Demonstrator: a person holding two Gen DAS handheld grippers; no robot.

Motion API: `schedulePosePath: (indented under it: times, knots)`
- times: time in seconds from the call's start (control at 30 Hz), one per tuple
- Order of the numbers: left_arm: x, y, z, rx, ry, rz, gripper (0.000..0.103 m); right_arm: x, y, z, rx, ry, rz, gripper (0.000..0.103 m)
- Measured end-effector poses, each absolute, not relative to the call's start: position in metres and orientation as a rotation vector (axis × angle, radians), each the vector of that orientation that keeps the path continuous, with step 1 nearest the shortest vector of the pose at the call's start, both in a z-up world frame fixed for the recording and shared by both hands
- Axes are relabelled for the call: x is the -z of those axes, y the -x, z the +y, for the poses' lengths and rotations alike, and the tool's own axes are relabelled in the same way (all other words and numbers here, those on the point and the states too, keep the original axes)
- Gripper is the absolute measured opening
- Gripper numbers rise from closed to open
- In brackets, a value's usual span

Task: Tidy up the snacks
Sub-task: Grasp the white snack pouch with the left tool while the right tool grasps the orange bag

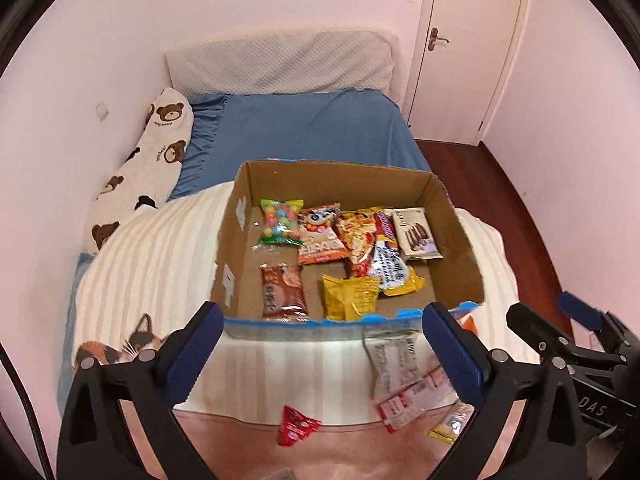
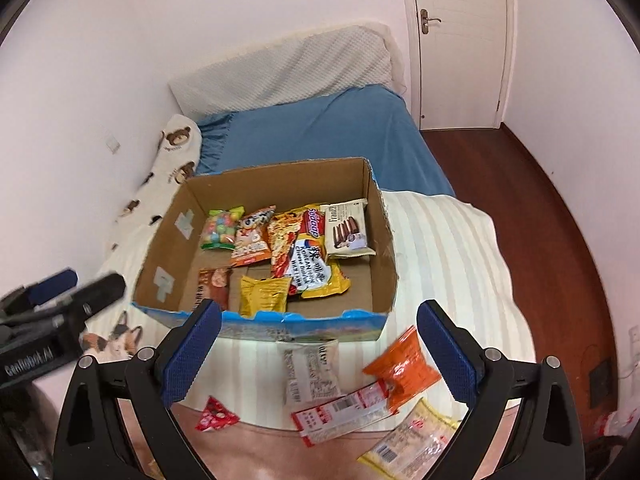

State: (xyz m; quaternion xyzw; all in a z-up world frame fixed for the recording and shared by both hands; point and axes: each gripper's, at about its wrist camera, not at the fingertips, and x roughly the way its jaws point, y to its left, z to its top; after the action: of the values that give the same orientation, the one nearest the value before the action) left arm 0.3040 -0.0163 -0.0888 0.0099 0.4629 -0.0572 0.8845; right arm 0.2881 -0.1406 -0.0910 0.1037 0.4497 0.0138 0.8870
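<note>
**A:** How many snacks sit inside the cardboard box [image 2: 384,240] on the striped quilt [image 2: 448,248]?

**B:** Eight packets, all crinkled foil or plastic. A candy bag [image 2: 222,229] of coloured balls lies at the ten o'clock corner; a flat wafer pack [image 2: 347,229] lies at two o'clock. Between them lie three overlapping pouches. Toward six o'clock are a brown packet [image 2: 212,286], a gold pouch [image 2: 264,296] and a yellow bag [image 2: 326,282].

**A:** And outside the box?

**B:** Five pieces lie loose on the quilt at the box's six o'clock side: one red triangle [image 2: 216,416], one silver sachet [image 2: 310,372], one orange pouch [image 2: 400,368], one long red-and-white strip [image 2: 344,412] and one pale yellow wrapper [image 2: 408,444].

**A:** The tools?

**B:** Two. The left gripper [image 1: 320,344] hangs spread wide, empty, over the box's blue torn front edge. The right gripper [image 2: 318,344] is likewise parted, grasping nothing, above the loose sachets. Each has black frames and blue textured pads [image 2: 192,352].
</note>
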Motion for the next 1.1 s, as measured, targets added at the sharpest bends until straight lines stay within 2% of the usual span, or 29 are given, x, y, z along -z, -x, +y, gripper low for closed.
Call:
schedulePosePath:
  times: [0.13, 0.27, 0.3, 0.33, 0.37, 0.5, 0.6, 0.77, 0.83, 0.87, 0.9, 1.0, 1.1]
  knots:
    - [0.104, -0.297, -0.027, 0.122, -0.019, 0.984, 0.102, 0.107, -0.276, -0.166, -0.052, -0.284, 0.98, 0.1]
    - [0.145, -0.298, -0.049, 0.096, -0.078, 1.071, 0.102, 0.157, -0.27, -0.204, -0.039, -0.408, 1.087, 0.099]
    - [0.16, -0.3, -0.054, 0.091, -0.086, 1.102, 0.102, 0.172, -0.268, -0.214, -0.054, -0.455, 1.106, 0.091]
    - [0.177, -0.302, -0.061, 0.086, -0.09, 1.141, 0.102, 0.191, -0.268, -0.224, -0.063, -0.497, 1.137, 0.079]
    - [0.19, -0.303, -0.066, 0.082, -0.09, 1.174, 0.102, 0.207, -0.269, -0.232, -0.055, -0.518, 1.172, 0.077]
    - [0.25, -0.314, -0.089, 0.079, -0.084, 1.31, 0.102, 0.256, -0.282, -0.252, -0.029, -0.453, 1.231, 0.078]
    - [0.282, -0.323, -0.103, 0.089, -0.067, 1.386, 0.102, 0.277, -0.297, -0.251, -0.084, -0.365, 1.271, 0.085]
    - [0.326, -0.341, -0.125, 0.106, -0.034, 1.485, 0.101, 0.304, -0.318, -0.242, -0.154, -0.219, 1.341, 0.085]
    - [0.334, -0.345, -0.13, 0.098, -0.036, 1.477, 0.093, 0.315, -0.324, -0.239, -0.189, -0.196, 1.364, 0.085]
    - [0.333, -0.345, -0.131, 0.095, -0.036, 1.464, 0.081, 0.32, -0.326, -0.238, -0.198, -0.197, 1.376, 0.085]
    - [0.333, -0.345, -0.131, 0.098, -0.028, 1.456, 0.061, 0.323, -0.328, -0.237, -0.211, -0.205, 1.385, 0.085]
    - [0.333, -0.34, -0.132, 0.11, -0.035, 1.459, 0.049, 0.325, -0.33, -0.231, -0.222, -0.184, 1.389, 0.081]
    - [0.332, -0.329, -0.127, 0.111, -0.06, 1.461, 0.046, 0.324, -0.328, -0.223, -0.215, -0.148, 1.406, 0.079]
